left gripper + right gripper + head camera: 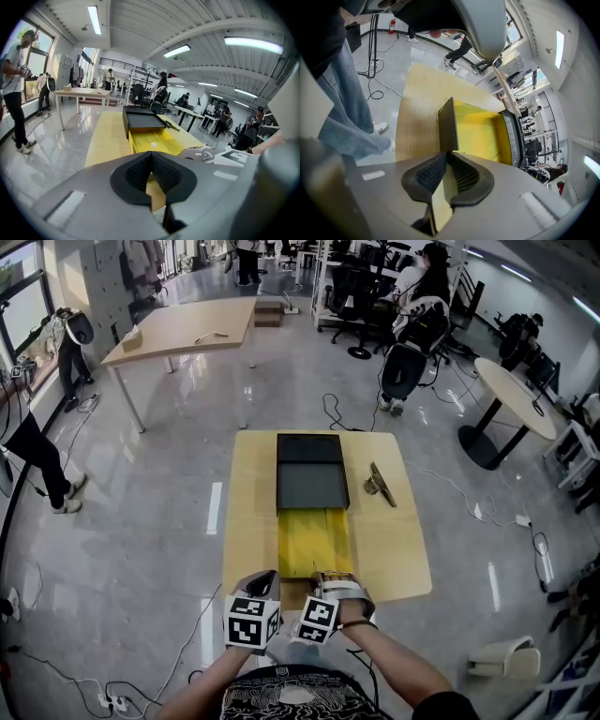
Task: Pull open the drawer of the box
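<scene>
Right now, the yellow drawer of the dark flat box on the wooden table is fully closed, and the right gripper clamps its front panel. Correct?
No. The head view shows the yellow drawer pulled far out of the dark flat box, not closed. The right gripper does clamp its front panel.

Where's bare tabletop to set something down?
Wide strip left of the box and drawer; narrower strip right of the drawer, nearer than the metal piece. Crowded: near edge, left tool and right tool on the drawer front.
</scene>
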A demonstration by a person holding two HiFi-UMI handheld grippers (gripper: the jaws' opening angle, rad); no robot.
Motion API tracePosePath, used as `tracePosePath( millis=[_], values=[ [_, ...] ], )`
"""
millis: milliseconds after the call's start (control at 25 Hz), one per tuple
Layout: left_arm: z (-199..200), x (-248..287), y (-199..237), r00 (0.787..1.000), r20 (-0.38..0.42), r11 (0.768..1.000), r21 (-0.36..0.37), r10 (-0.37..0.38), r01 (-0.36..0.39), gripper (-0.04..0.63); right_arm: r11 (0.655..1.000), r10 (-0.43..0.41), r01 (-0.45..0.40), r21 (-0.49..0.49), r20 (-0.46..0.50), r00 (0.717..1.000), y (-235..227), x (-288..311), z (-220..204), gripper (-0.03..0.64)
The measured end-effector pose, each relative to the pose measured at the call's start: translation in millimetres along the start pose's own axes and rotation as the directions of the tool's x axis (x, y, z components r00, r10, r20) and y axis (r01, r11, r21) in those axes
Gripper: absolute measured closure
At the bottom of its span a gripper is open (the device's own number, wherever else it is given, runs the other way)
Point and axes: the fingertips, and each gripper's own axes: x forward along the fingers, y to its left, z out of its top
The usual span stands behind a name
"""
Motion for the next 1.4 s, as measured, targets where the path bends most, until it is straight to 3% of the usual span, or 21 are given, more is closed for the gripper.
tracePosePath(
  millis=[640, 960, 1240, 1400],
  values=[
    [-24, -6, -27, 1.0, 0.008, 1.0, 0.002, -0.016, 0.016, 0.584, 0.997, -0.048, 0.045, 0.059, 0.04, 0.998, 27, -13, -10, 0.537],
    [-35, -72, -46, 0.999, 0.019, 1.0, 0.0, -0.026, 0.026, 0.584, 0.988, -0.077, 0.065, 0.142, 0.078, 0.994, 48, -80, 10, 0.522],
    [-61, -124, -47, 0.997, 0.023, 0.997, 0.02, -0.072, 0.071, 0.584, 0.942, -0.107, 0.068, 0.328, 0.101, 0.989, 70, -130, 41, 0.536],
    [-67, -135, -74, 0.996, 0.025, 0.996, 0.021, -0.091, 0.091, 0.583, 0.897, -0.129, 0.064, 0.437, 0.12, 0.984, 78, -153, 27, 0.549]
  ],
)
